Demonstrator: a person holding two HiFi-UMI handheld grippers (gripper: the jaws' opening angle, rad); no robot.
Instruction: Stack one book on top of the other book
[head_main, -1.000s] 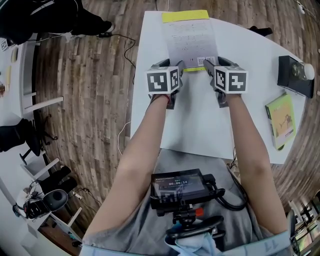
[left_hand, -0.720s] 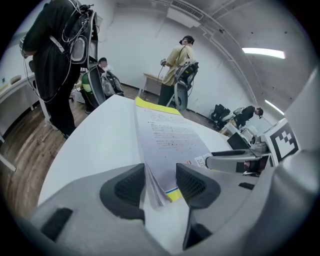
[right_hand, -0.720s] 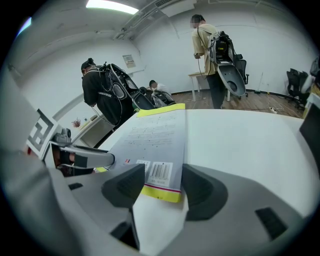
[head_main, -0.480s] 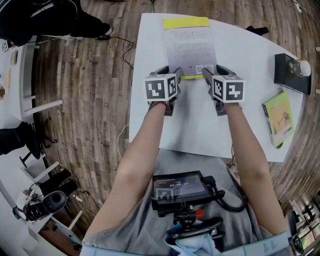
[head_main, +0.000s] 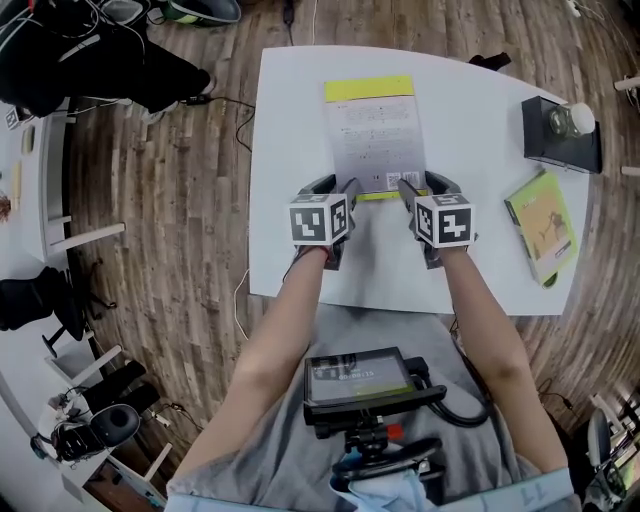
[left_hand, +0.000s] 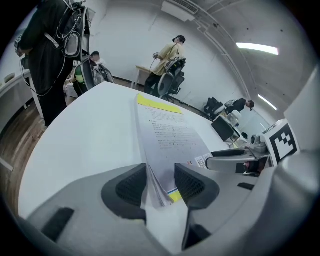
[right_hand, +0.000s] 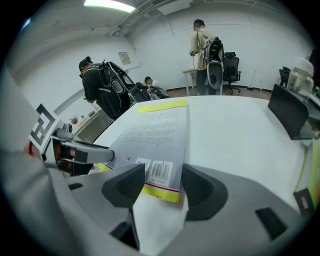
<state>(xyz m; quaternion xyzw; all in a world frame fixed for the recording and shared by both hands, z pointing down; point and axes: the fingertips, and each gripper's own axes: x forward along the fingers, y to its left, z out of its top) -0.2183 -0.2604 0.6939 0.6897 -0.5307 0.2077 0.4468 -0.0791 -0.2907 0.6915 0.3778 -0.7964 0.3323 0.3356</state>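
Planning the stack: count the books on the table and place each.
2: the grey-and-yellow book lies mid-table; the green book lies near the right edge of the table. None seems hidden.

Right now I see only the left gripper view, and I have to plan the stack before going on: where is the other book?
Observer: The green book lies flat by the right edge of the table in the head view, apart from the grey book.
Operator: What is the right gripper doing?
Observer: The right gripper has its jaws apart, astride the grey book's near right corner.
Operator: Is there any table behind my camera?
Observer: Yes, a bare strip of table lies between the grey book and the near edge.
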